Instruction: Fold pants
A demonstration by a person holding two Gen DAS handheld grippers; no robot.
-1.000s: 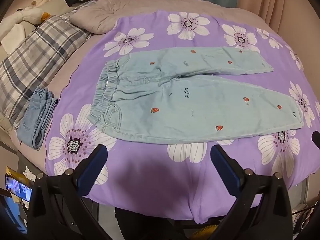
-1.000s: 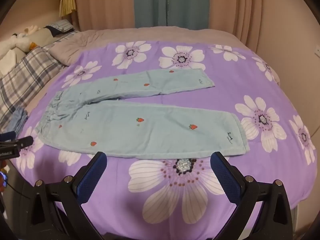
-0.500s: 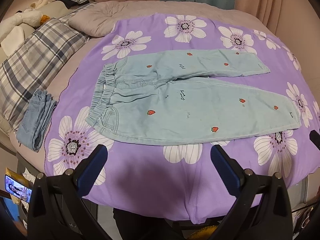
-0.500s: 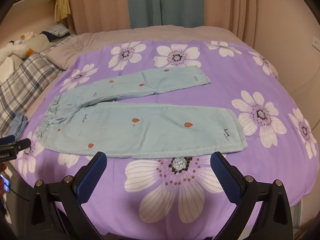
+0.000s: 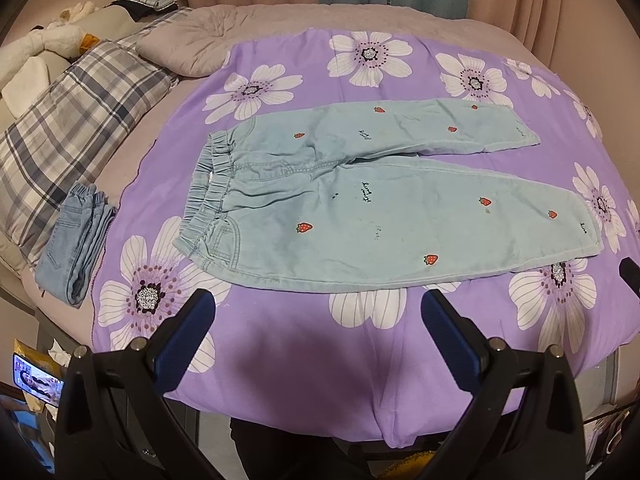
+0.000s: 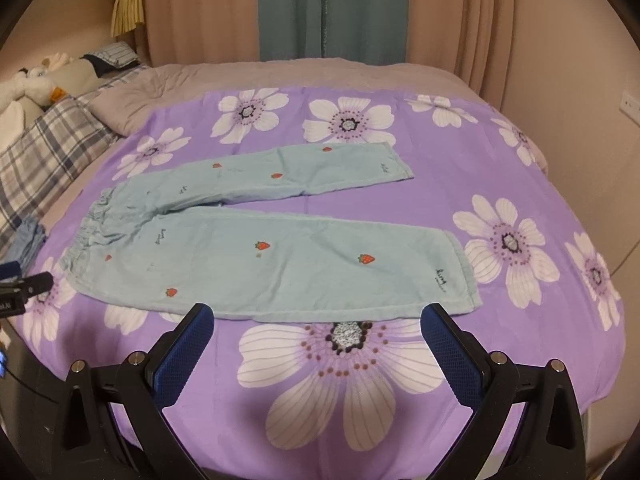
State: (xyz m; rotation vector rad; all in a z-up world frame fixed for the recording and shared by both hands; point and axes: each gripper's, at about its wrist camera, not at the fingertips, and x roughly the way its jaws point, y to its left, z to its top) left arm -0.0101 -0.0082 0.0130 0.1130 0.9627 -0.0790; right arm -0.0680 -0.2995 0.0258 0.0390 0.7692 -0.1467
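Light blue pants (image 5: 360,200) with small strawberry prints lie spread flat on a purple flowered blanket (image 5: 312,352), waistband to the left, legs apart and pointing right. They also show in the right wrist view (image 6: 280,256). My left gripper (image 5: 318,312) is open and empty, held above the blanket just short of the pants' near edge. My right gripper (image 6: 318,320) is open and empty, above the near leg's lower edge by a big white flower.
A folded pair of blue jeans (image 5: 74,240) lies at the bed's left edge. A plaid pillow (image 5: 80,120) and soft toys (image 5: 48,44) sit at the far left. Curtains (image 6: 332,8) hang behind the bed. A phone (image 5: 36,382) lies low left.
Both grippers have drawn back and risen slightly, so the pants appear a little farther and higher in both views. The pants have not moved. Both jaws stay open.
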